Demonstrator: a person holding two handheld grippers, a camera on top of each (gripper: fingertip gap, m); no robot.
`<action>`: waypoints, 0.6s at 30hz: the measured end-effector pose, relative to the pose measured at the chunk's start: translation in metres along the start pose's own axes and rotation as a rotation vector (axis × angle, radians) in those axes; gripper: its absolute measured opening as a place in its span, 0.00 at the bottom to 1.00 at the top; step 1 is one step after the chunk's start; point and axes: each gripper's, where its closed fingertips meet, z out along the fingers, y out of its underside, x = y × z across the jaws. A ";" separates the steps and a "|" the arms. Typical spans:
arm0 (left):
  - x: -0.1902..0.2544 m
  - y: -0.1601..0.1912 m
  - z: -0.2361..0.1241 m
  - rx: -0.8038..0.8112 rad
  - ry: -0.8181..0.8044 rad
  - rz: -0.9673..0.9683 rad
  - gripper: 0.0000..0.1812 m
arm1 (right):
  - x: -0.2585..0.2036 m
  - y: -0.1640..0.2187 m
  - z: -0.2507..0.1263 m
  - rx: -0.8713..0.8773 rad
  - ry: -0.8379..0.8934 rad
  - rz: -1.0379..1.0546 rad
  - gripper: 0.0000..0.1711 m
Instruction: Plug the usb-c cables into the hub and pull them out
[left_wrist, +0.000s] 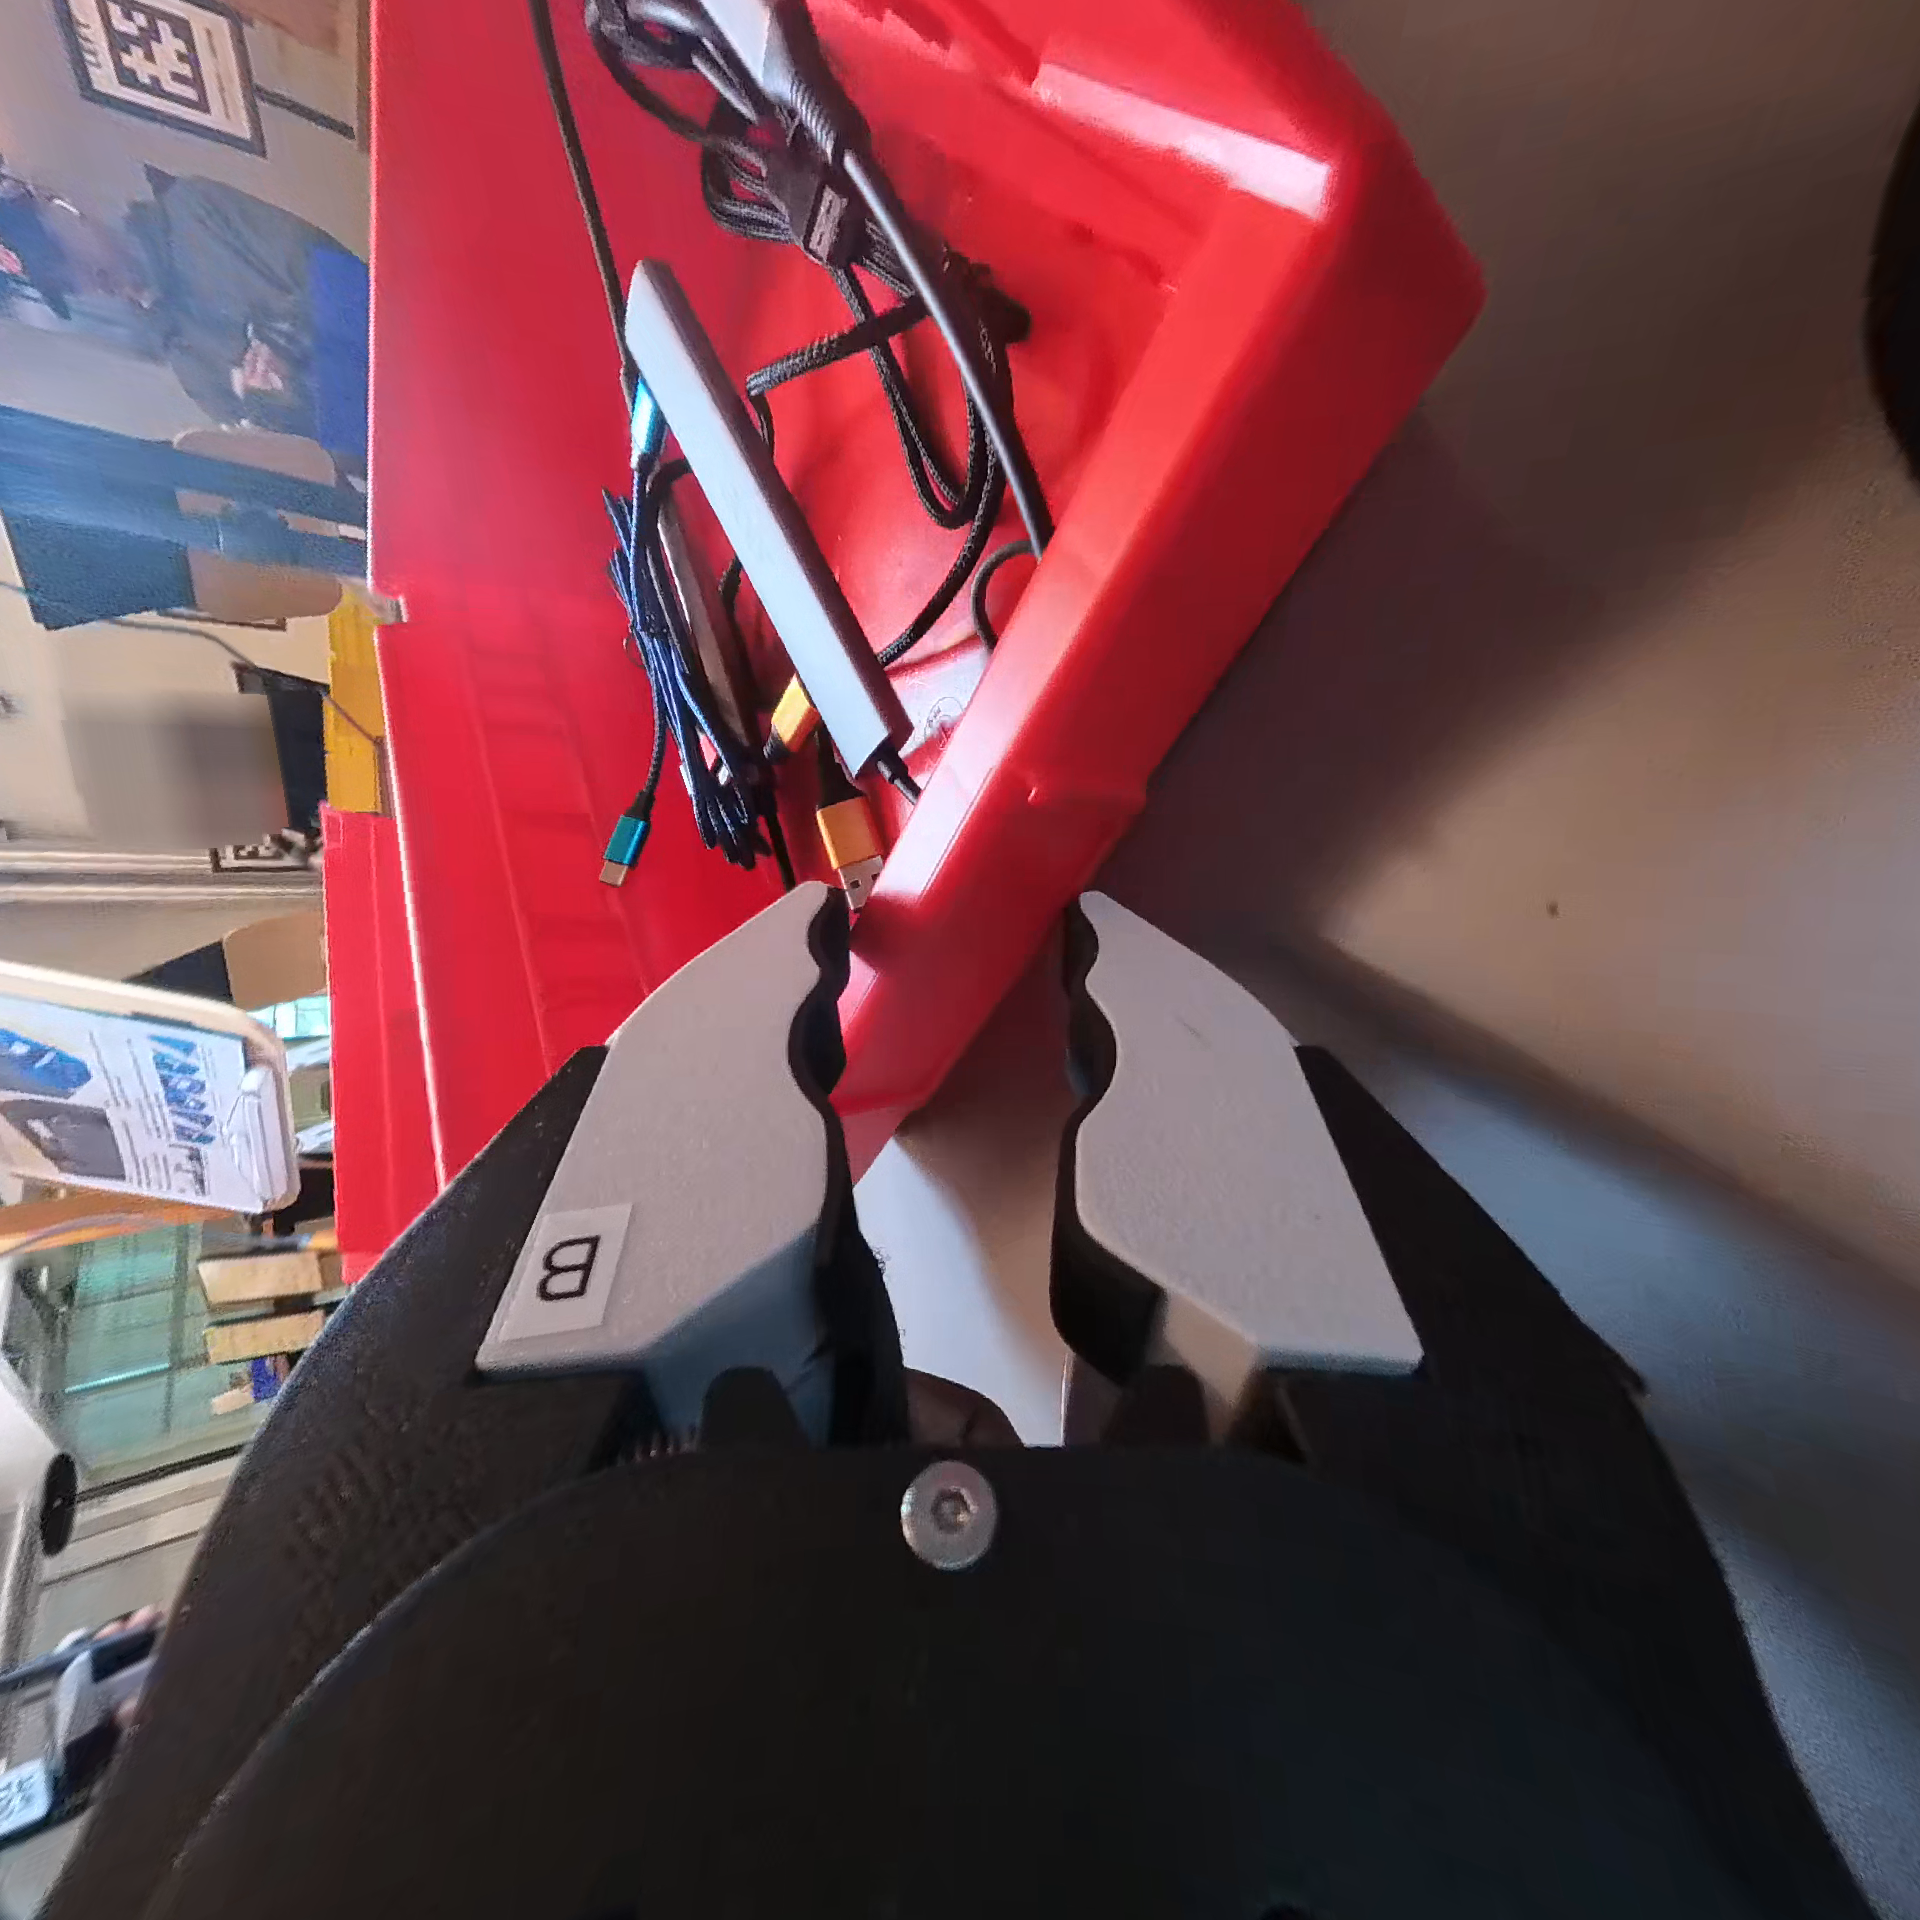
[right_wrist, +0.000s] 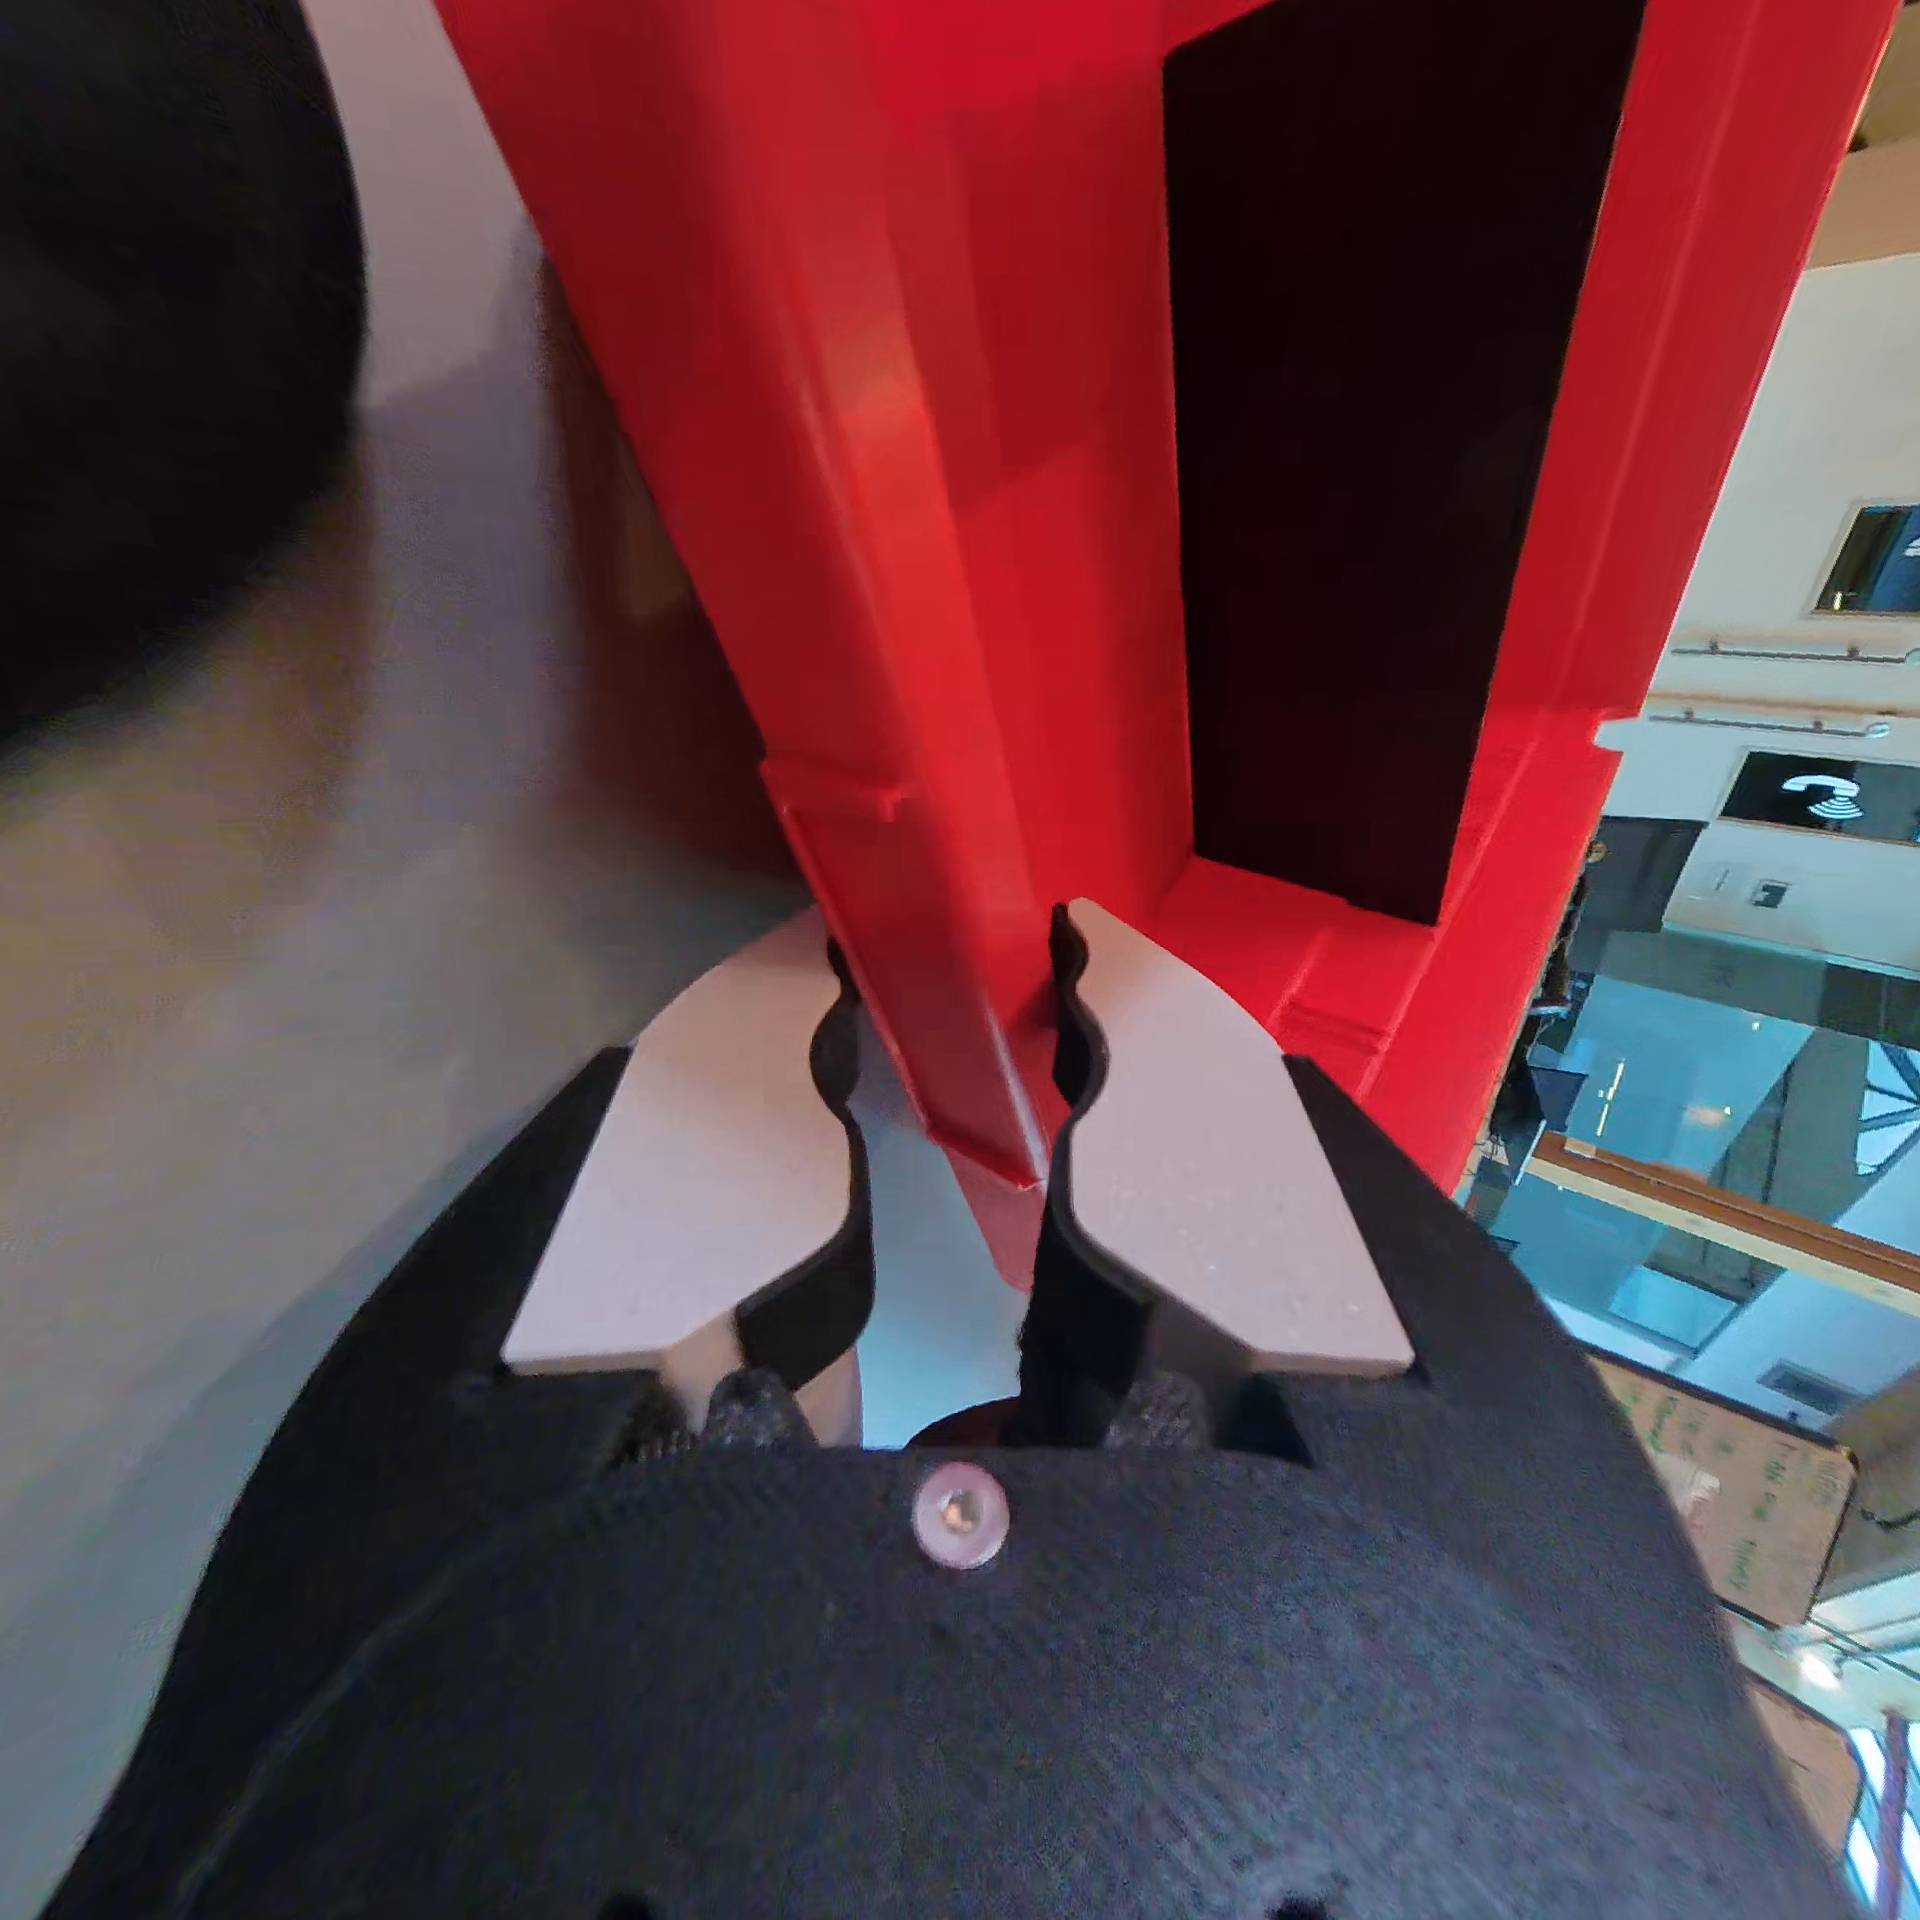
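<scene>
Left claw (left_wrist: 951, 914) is set over the rim of a red plastic bin (left_wrist: 1195, 343), its jaws parted with the bin's wall between them. One inner pad sits against the wall on the inside; the other finger is outside with a visible gap, so no firm squeeze can be confirmed. The bin sits on a pale grey table (left_wrist: 1610, 727).

Inside the bin: a long silver-grey hub (left_wrist: 758, 520) lying diagonally on the bin floor. A bundled dark blue braided cable (left_wrist: 665, 665) lies beside it, with a teal-tipped connector (left_wrist: 623, 842) resting free on the floor. A second teal plug (left_wrist: 646, 426) sits right against the hub's long edge; whether it is seated in a port I cannot tell. An orange-sleeved cable end (left_wrist: 850, 831) lies near the hub's lower end, its metal tip close to the left claw's finger. A second orange connector (left_wrist: 792, 712) touches the hub's end. Black braided cables (left_wrist: 935, 416) are looped in the far part of the bin.

Right claw (right_wrist: 945, 925) straddles another red rim edge (right_wrist: 935, 935), jaws partly open, the right pad touching the plastic, the left pad with a small gap. A dark rectangular opening (right_wrist: 1351, 468) shows in the red body beyond. A dark blurred shape (right_wrist: 156, 312) sits at the far left.
</scene>
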 end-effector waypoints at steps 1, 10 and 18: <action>0.000 0.005 -0.004 -0.009 -0.001 0.003 0.22 | 0.000 0.011 -0.001 -0.007 0.000 -0.002 0.20; 0.007 0.055 -0.043 -0.107 0.052 0.063 0.22 | -0.019 0.071 -0.032 -0.082 0.005 -0.031 0.19; 0.016 0.077 -0.069 -0.128 0.080 0.135 0.21 | -0.028 0.096 -0.047 -0.095 0.002 -0.027 0.19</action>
